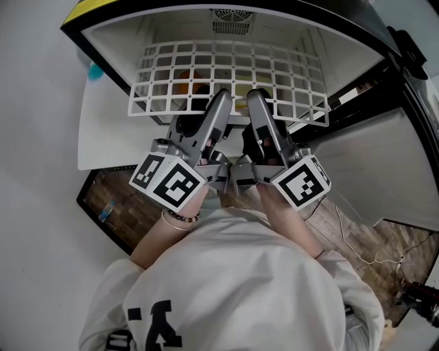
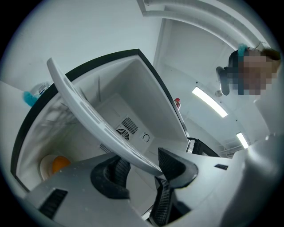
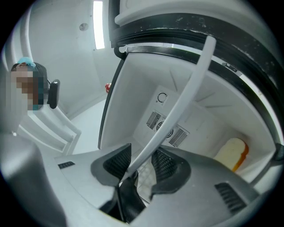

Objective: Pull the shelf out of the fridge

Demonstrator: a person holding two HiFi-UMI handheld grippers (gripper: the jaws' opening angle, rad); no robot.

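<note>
Halfway out of the fridge (image 1: 120, 51), the white wire shelf (image 1: 158, 112) juts toward the person, its front rim caught by both claws side by side near the middle of that rim. Seen from the left gripper (image 2: 140, 170), the shelf (image 2: 88, 111) shows edge-on as a pale band that slants down from the upper left and ends between the two black ribbed pads, which stand wide and clamp its rim. The right gripper (image 3: 142, 164) grips the same rim just beside it: there the shelf (image 3: 186, 93) runs as a white bar from the upper right down into the narrow slot between the pads, which hold it on both sides. From the head view the left gripper (image 1: 223, 97) and right gripper (image 1: 255, 97) reach forward almost parallel, tips close together at the rim, with their marker cubes nearest the person. Under the grid an orange (image 1: 185, 77) sits inside the fridge, on a pale dish (image 2: 44, 165) in the left gripper view. A round fan vent (image 1: 232, 19) is set in the back wall. At the right the open door (image 1: 370, 164) shows its white inner side.
</note>
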